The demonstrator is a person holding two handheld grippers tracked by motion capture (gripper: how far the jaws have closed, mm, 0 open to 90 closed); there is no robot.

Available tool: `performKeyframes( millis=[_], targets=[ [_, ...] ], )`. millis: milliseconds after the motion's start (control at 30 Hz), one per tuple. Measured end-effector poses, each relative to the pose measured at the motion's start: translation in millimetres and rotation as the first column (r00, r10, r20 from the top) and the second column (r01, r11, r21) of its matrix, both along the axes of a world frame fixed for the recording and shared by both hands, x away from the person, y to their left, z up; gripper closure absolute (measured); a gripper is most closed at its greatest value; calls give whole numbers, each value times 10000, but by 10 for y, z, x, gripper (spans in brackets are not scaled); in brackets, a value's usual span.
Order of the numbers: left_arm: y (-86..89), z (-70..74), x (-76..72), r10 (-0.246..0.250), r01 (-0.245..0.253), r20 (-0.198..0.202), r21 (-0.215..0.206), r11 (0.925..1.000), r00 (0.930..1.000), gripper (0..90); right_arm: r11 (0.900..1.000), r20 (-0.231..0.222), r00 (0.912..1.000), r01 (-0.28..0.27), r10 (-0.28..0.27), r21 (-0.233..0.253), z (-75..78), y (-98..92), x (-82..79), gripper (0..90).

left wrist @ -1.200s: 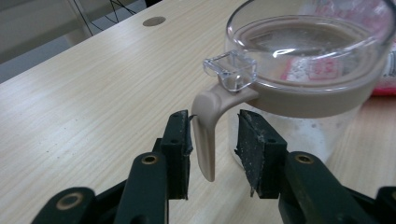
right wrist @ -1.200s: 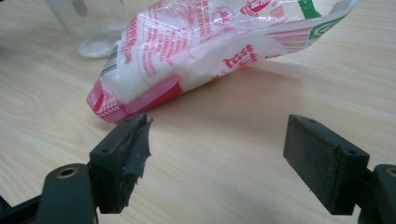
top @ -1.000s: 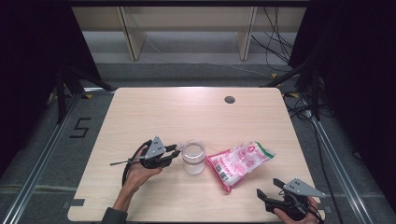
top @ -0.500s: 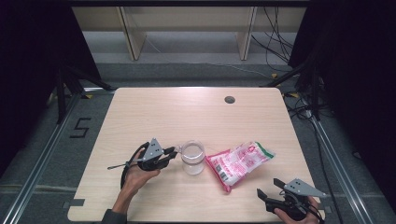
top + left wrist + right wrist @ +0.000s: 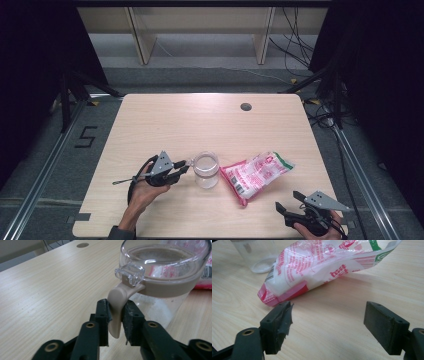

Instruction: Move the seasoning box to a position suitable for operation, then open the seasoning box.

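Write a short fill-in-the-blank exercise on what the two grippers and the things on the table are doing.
1. The left gripper is shut on the jar's beige ____.
2. The right gripper has its jaws ____, with nothing between them.
3. The bag lies on its ____ on the table.
4. In the high view, the clear jar stands between the left gripper and the ____.

Missing words: handle; open; side; bag

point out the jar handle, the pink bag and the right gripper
jar handle (image 5: 116, 305), left gripper view, beige tab between the jaws
pink bag (image 5: 256, 174), high view, middle of the bag
right gripper (image 5: 327, 326), right gripper view, gap between its open jaws
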State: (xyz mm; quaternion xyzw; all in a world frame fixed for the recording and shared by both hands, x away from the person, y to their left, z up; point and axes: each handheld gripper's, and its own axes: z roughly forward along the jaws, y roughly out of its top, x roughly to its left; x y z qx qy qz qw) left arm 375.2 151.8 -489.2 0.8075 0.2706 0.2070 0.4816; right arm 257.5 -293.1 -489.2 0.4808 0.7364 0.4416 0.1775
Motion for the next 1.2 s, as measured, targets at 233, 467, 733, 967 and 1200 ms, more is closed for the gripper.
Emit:
performKeyframes(
  millis=[233, 467, 733, 967, 1200],
  targets=[
    [99, 138, -63, 5, -5, -60, 36, 10000, 10000, 550, 9995, 335, 9991, -238, 245, -219, -5, -20, 14, 233],
    [136, 282, -123, 117, -119, -170, -131, 9998, 9998, 455, 9994, 362, 9991, -214, 224, -267, -8, -15, 22, 228],
    [150, 393, -131, 395, -377, 198, -828, 9959, 9990, 717, 9976, 647, 9969, -422, 458, -556, -8, 10, 31, 218],
    [106, 447, -129, 671, -609, 503, -1157, 9914, 9965, 885, 9989, 430, 9984, -345, 359, -315, 0, 36, 9, 216],
    [-22, 414, -77, 437, -401, 264, -1226, 9916, 9987, 890, 9975, 638, 9962, -564, 590, -423, 1, 53, 29, 213]
  ],
)
